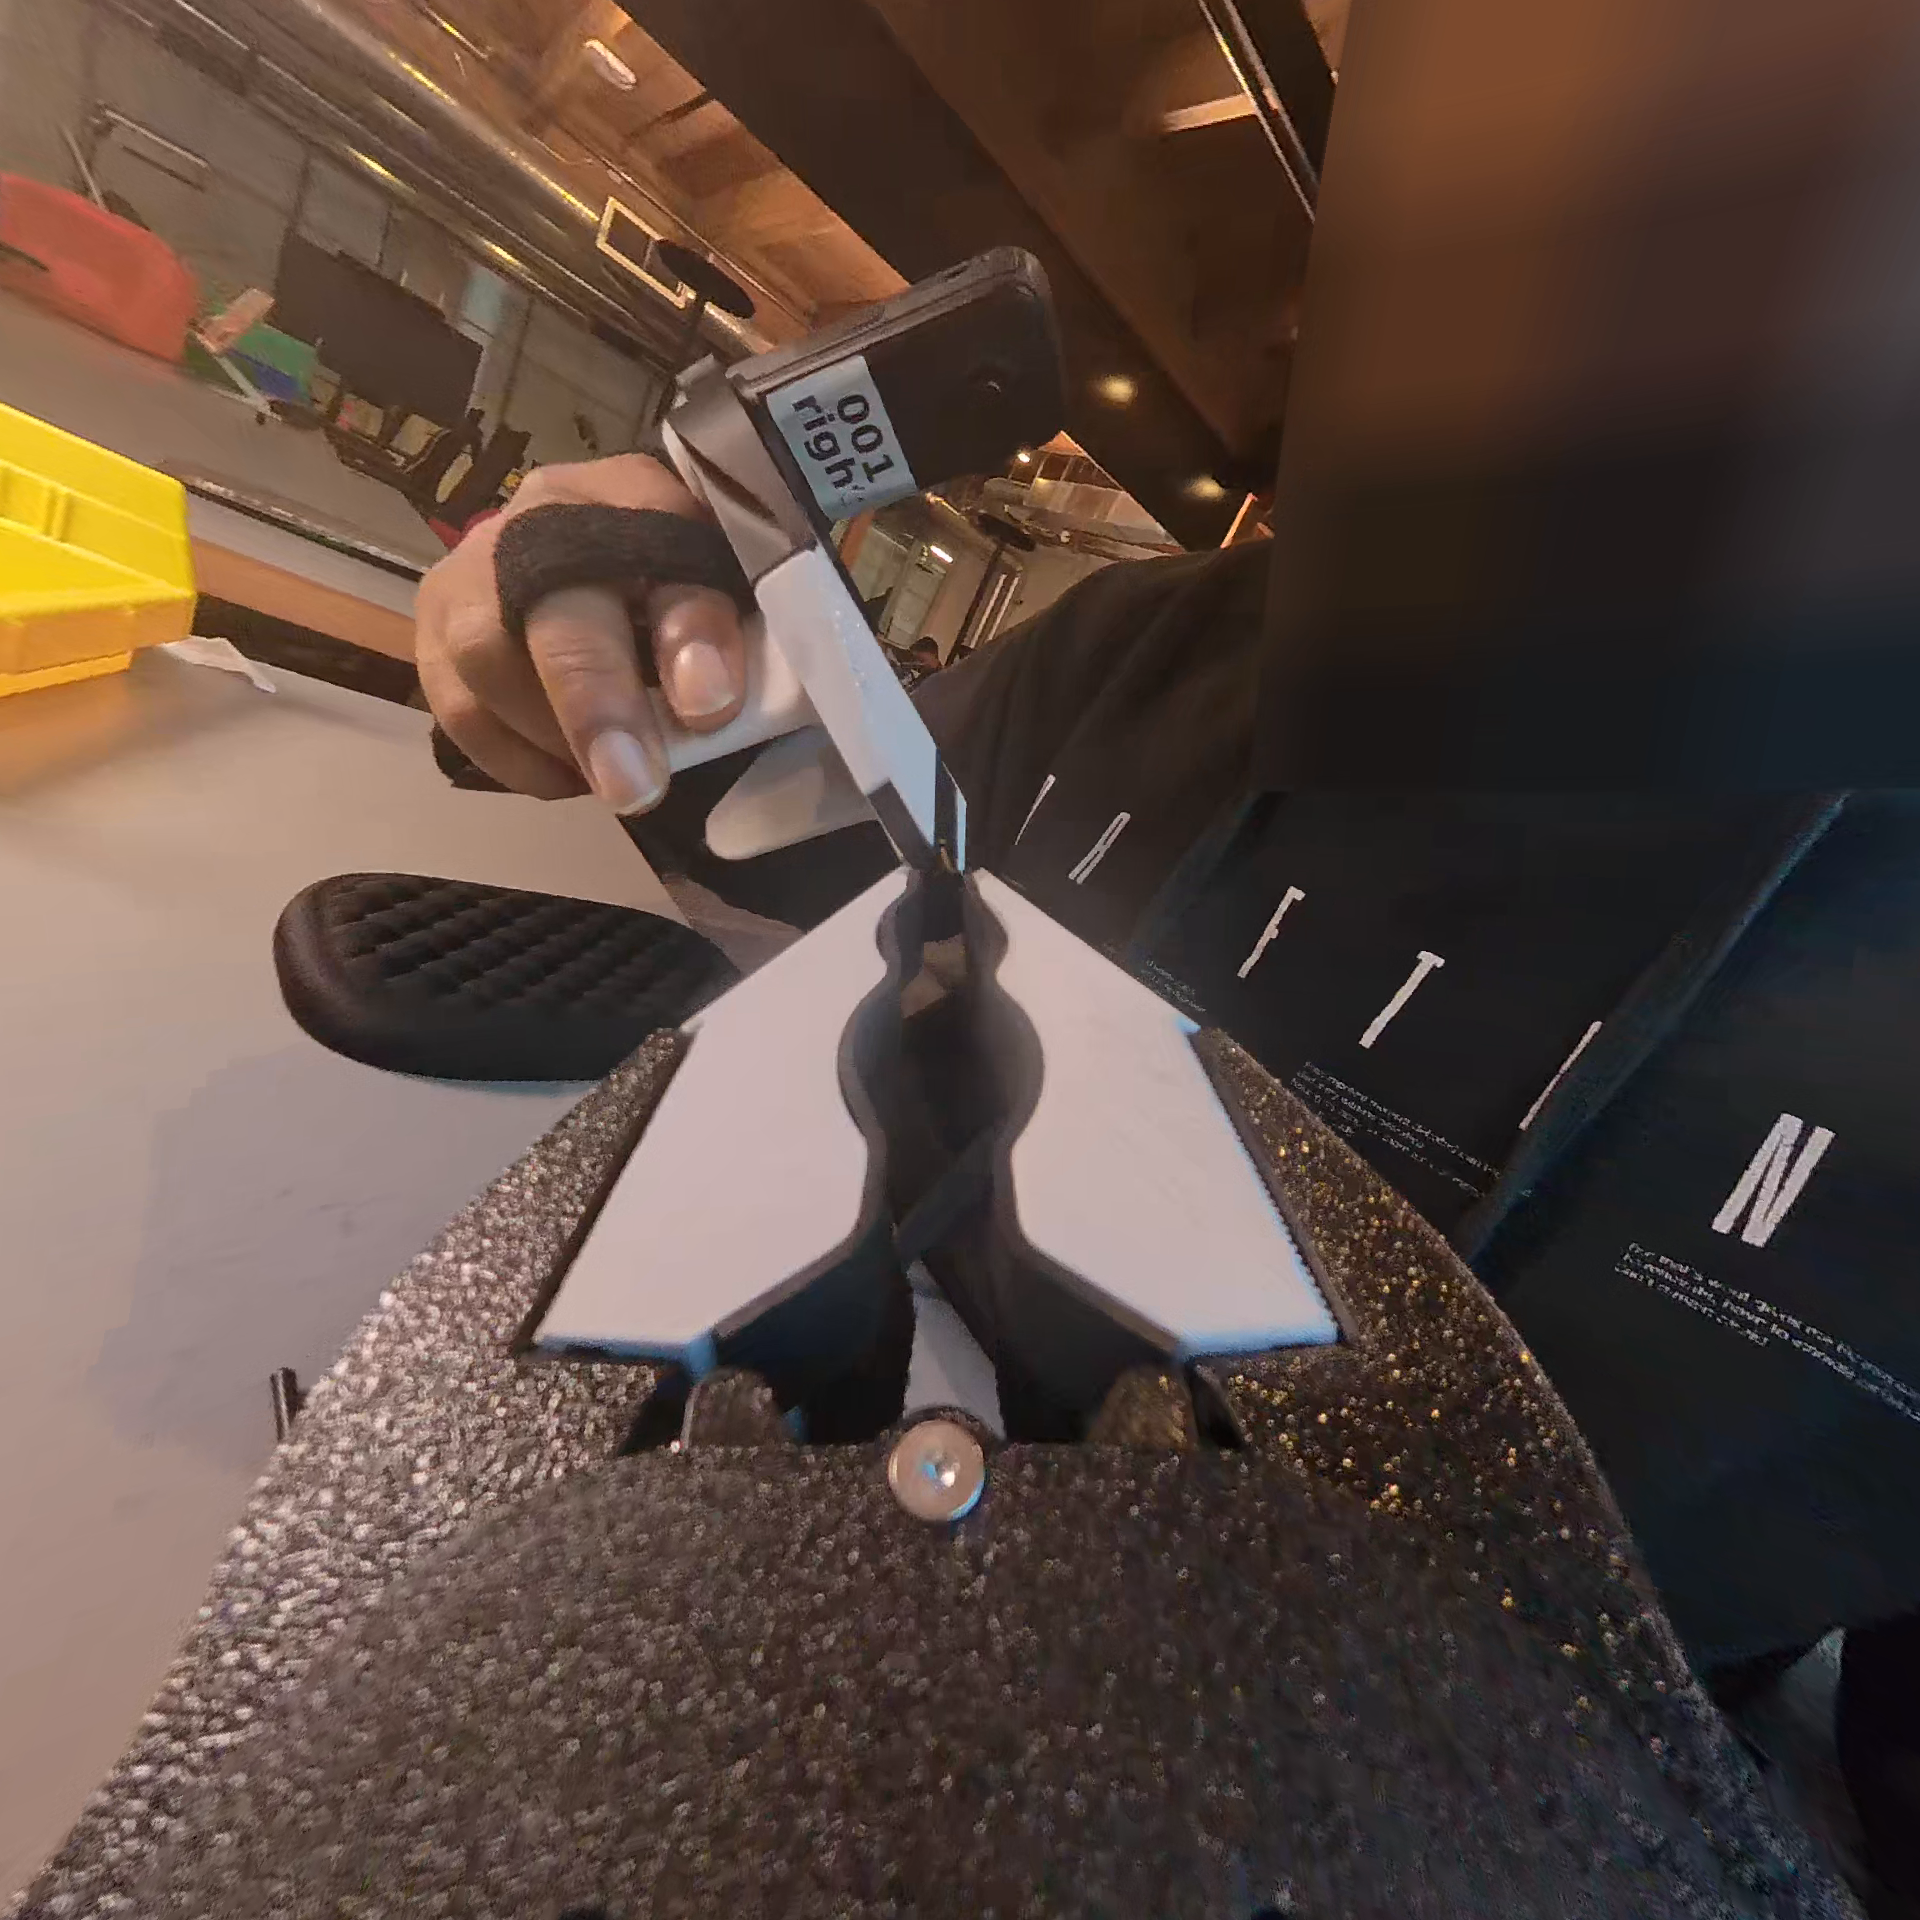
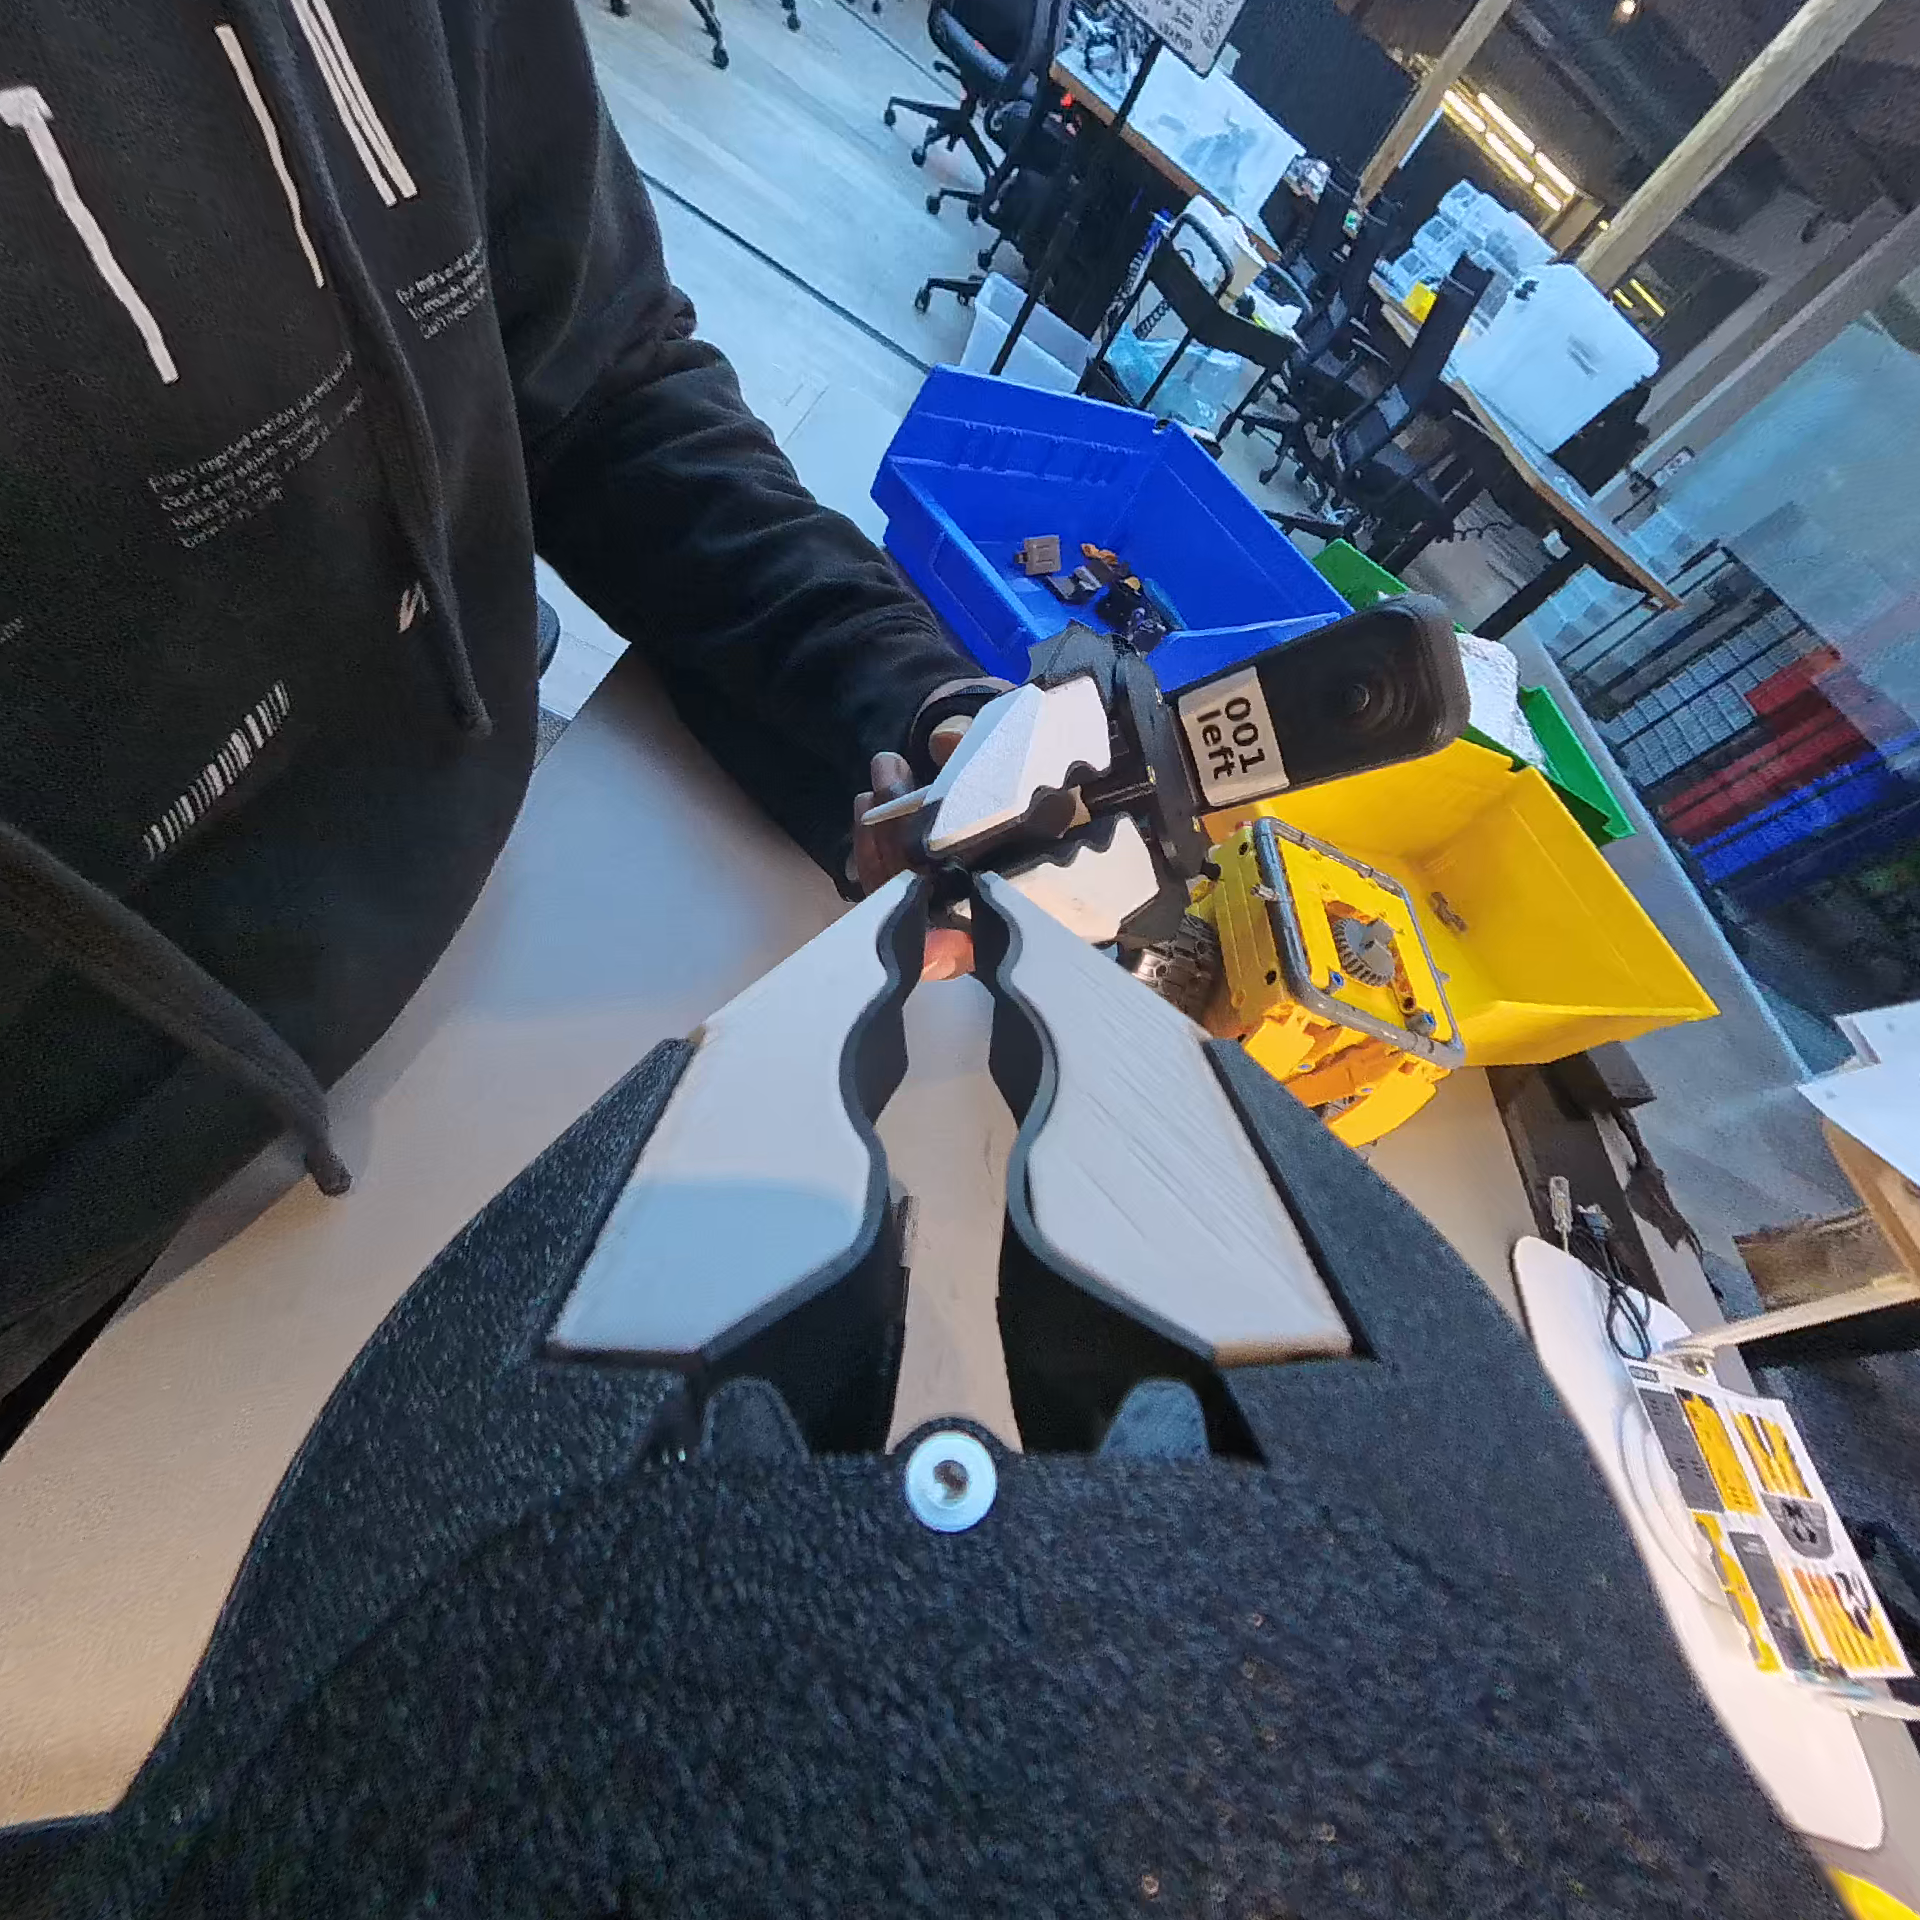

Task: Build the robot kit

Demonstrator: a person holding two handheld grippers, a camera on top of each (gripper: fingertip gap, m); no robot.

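Both grippers meet tip to tip mid-frame: left gripper (image 1: 940, 883) and right gripper (image 2: 948, 888) nearly closed on one small dark piece (image 1: 930, 971); whether either grips it, I cannot tell. Yellow model (image 2: 1330, 966) sits right.

L gripper (image 1: 940, 883) & R gripper (image 2: 948, 883) tip-to-tip, both nearly closed, each hand-held.

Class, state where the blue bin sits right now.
In the right wrist view, the blue bin sits upper centre, behind the left gripper and left of the yellow bin.
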